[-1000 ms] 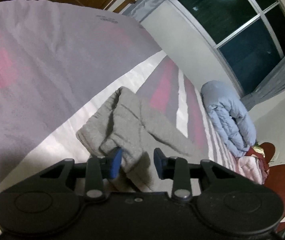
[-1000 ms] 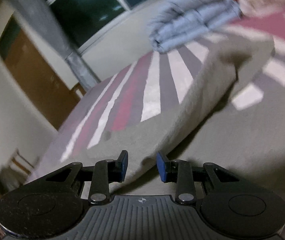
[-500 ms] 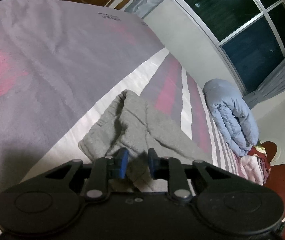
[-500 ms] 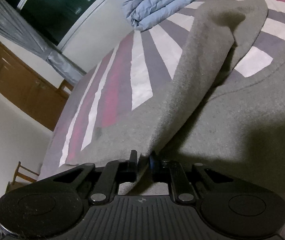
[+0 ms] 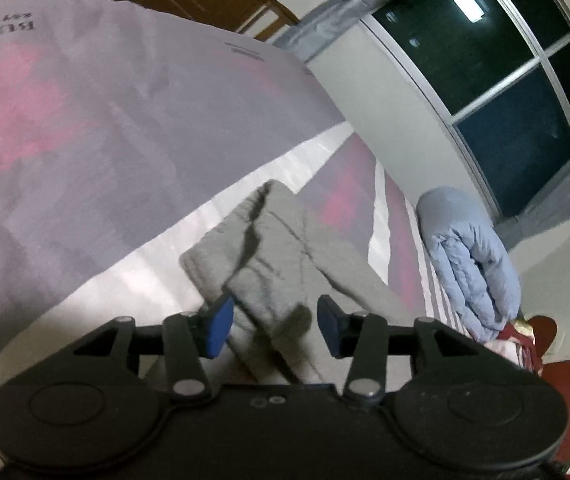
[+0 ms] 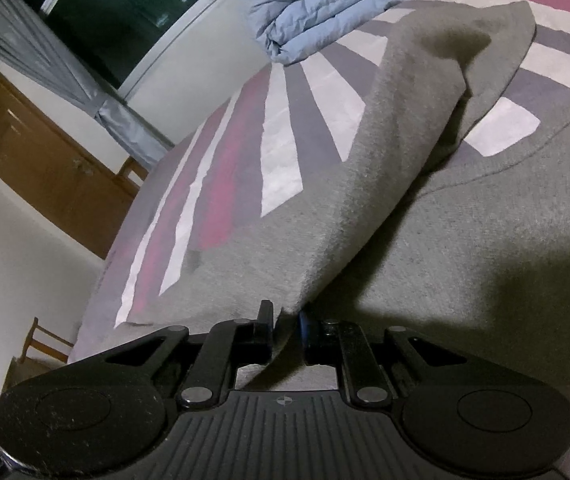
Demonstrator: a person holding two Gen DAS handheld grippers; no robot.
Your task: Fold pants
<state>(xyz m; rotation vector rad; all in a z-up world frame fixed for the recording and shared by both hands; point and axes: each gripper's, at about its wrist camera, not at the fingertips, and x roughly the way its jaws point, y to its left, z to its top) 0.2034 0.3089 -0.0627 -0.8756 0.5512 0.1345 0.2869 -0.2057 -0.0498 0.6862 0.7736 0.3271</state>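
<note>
The grey pants lie rumpled at the frame's centre on the striped bedspread, barely folded yet, the left gripper spread wide over a fold while the right gripper pinches a lifted edge.

Pants are seen as grey knit cloth, matt and fuzzy. Bed cover is soft matt fabric, striped, lightly creased. Duvet is puffy, quilted, faintly sheened cloth. Left gripper is made of matt black plastic with smooth blue pads; right gripper shows ribbed, dusty black plastic. Wardrobe is semi-gloss wood.
</note>
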